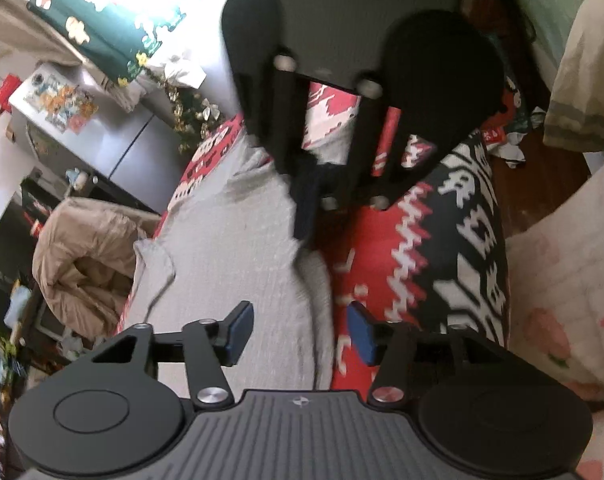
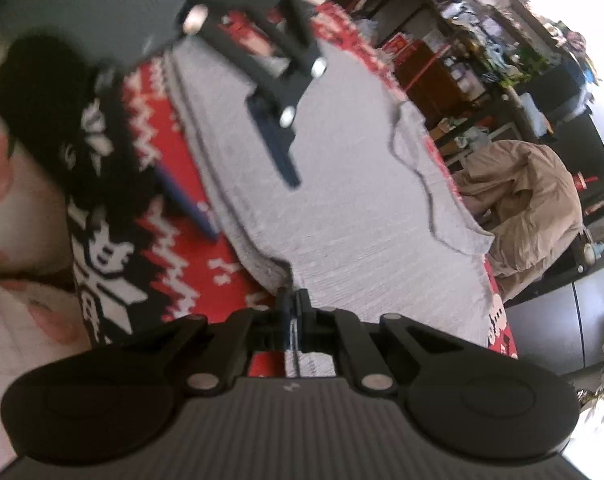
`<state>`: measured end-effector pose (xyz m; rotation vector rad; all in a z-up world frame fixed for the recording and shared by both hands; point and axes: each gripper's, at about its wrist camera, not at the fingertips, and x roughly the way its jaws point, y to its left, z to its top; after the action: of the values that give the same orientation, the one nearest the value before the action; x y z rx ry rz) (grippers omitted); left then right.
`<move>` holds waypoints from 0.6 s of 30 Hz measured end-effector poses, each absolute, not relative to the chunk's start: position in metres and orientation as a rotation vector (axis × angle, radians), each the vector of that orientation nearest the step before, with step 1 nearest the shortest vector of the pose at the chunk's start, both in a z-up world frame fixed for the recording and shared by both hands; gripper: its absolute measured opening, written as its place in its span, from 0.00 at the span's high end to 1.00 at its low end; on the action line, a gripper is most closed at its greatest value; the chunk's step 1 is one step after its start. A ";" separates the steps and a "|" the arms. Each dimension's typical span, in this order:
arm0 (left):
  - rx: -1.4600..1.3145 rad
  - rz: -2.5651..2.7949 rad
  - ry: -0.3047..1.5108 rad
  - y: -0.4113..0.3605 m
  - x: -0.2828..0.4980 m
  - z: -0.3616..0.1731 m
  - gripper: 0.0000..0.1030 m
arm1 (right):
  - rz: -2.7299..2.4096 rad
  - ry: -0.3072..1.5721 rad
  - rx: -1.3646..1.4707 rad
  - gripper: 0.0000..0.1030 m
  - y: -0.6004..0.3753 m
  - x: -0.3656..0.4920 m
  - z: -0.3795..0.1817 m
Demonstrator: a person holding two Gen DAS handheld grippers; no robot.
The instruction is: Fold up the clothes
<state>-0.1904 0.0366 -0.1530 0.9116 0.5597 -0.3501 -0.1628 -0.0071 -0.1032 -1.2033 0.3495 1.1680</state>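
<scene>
We see the grey garment lying flat on a red-black-white patterned blanket. Right tongs pressed together, pinching the garment's near edge. Left tongs spread, pads either side of a fabric fold w/o gripping it.

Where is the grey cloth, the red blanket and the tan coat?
grey cloth (image 1: 238, 240): left wrist view, flat middle part.
red blanket (image 1: 373, 248): left wrist view, red zigzag patch.
tan coat (image 2: 537, 208): right wrist view, crumpled middle.
</scene>
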 end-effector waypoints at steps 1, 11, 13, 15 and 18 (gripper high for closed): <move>0.924 -0.351 0.552 0.033 -0.188 -0.154 0.49 | 1.166 0.351 -1.186 0.98 -0.008 -0.161 -0.099; 0.913 -0.301 0.534 0.033 -0.173 -0.153 0.94 | 1.131 0.343 -1.121 0.78 -0.017 -0.166 -0.084; 0.904 -0.303 0.532 0.034 -0.174 -0.149 0.94 | 1.107 0.333 -1.086 0.58 -0.023 -0.172 -0.085; 0.897 -0.306 0.530 0.035 -0.174 -0.147 0.94 | 1.089 0.355 -1.074 0.58 -0.024 -0.179 -0.094; 0.894 -0.310 0.531 0.035 -0.174 -0.146 0.93 | 1.035 0.305 -1.102 0.59 -0.020 -0.188 -0.109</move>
<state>-0.1737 0.0350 -0.1460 0.8945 0.5307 -0.3095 -0.1876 -0.0201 -0.1092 -1.1016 0.3055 1.0349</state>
